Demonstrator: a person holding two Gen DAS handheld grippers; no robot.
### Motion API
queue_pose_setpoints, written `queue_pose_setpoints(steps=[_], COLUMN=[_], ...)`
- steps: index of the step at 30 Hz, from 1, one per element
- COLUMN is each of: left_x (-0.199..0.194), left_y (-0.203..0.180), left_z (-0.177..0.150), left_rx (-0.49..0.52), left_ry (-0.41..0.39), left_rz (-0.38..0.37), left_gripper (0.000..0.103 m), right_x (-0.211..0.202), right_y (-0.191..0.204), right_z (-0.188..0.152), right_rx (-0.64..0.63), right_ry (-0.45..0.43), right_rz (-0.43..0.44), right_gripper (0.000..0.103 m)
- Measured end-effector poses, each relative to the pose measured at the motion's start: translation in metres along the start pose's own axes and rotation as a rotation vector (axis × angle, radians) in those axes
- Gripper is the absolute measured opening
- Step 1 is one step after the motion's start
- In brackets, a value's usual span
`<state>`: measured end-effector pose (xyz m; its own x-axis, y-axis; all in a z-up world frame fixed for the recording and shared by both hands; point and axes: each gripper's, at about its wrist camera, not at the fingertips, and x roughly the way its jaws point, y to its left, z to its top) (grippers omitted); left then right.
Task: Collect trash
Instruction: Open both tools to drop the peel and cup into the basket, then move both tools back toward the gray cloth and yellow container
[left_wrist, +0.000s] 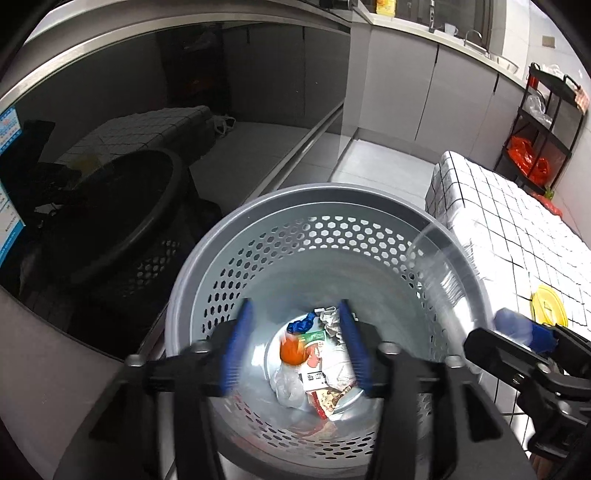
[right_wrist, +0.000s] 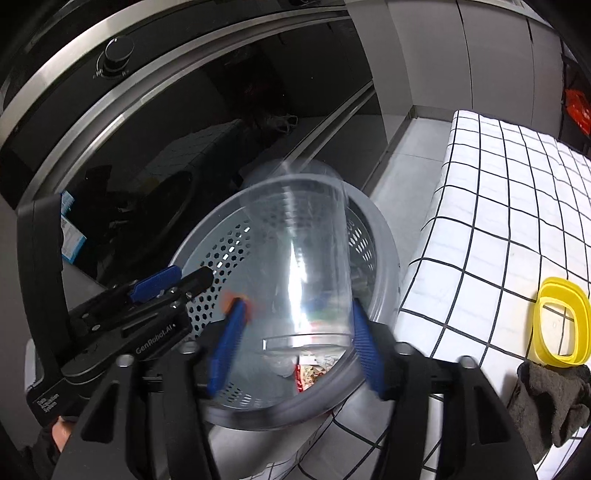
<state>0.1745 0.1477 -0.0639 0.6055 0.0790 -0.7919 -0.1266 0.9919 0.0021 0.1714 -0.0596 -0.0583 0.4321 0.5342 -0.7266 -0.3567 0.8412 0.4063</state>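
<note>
Cup: clear cup (right_wrist: 299, 258) between the right gripper (right_wrist: 299, 347) pads, apparently gripped, poised over the bin (left_wrist: 221, 236) for dropping.
Left gripper (left_wrist: 295, 343): spread wide, empty, above wrappers (left_wrist: 314, 365) on the bin floor.
Room: bin rim touches the table (right_wrist: 498, 221) edge; mouth unobstructed.

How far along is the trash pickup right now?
Done: the grey bin already holds wrappers and crumpled bits at its bottom. In hand: a clear plastic cup sits between the right gripper fingers above the bin mouth, apparently being dropped; the left gripper is open and empty over the bin. Left: a yellow lid and a dark cloth remain on the checkered tablecloth, if they count as trash.
</note>
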Motion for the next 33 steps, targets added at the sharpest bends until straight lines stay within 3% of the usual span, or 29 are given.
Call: queue_pose_setpoints(steps=[2,21,33], left_x=[-0.003,-0.035,-0.057], left_y=[0.001,-0.002,-0.022], left_z=[0.0,-0.005,-0.008], left_rx=[-0.009,0.005,0.03], left_ry=[-0.009,-0.03,-0.046], left_rz=[-0.005,-0.029,-0.073], left_gripper=[0.067,0.069,0.072], right_x=[-0.003,-0.029,-0.08], right_y=[-0.001,-0.007,-0.028], right_z=[0.001,-0.016,-0.036], right_rx=[-0.001,0.036,0.088], right_ry=[-0.01,-0.035,-0.105], right_rz=[-0.004,-0.017,-0.075], right_gripper=[0.068,0.068,0.068])
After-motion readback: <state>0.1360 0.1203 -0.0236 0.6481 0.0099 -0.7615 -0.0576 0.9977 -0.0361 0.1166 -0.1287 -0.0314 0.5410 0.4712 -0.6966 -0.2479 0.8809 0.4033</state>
